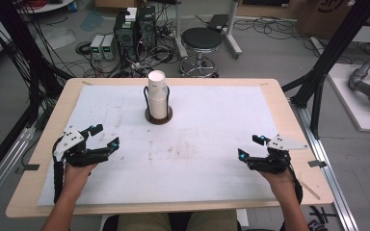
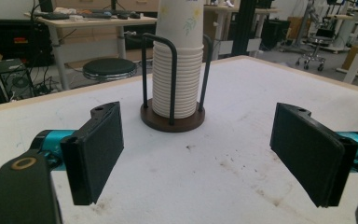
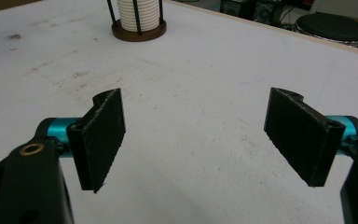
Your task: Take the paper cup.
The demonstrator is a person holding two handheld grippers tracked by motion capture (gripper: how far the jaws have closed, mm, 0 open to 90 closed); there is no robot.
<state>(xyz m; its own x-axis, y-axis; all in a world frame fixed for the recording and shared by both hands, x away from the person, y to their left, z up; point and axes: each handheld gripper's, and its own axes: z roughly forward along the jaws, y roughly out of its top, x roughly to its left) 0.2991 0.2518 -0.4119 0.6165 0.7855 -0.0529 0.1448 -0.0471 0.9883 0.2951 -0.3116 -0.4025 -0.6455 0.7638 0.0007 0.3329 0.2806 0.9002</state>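
Note:
A tall stack of white paper cups (image 1: 157,100) stands in a black wire holder on a round brown base (image 1: 158,117), at the back middle of the white mat (image 1: 197,144). My left gripper (image 1: 107,135) rests at the mat's left front, open and holding nothing; its jaws frame the cup stack (image 2: 177,74) farther off. At the right front my right gripper (image 1: 249,147) is open too, with bare mat between its jaws (image 3: 196,140). The cup holder (image 3: 139,21) shows at the top of the right gripper view.
The mat covers a wooden table (image 1: 289,125). Behind the table stand a black stool (image 1: 200,41), computer cases (image 1: 135,31) and loose cables on the floor. Black frame posts (image 1: 318,82) rise at both sides.

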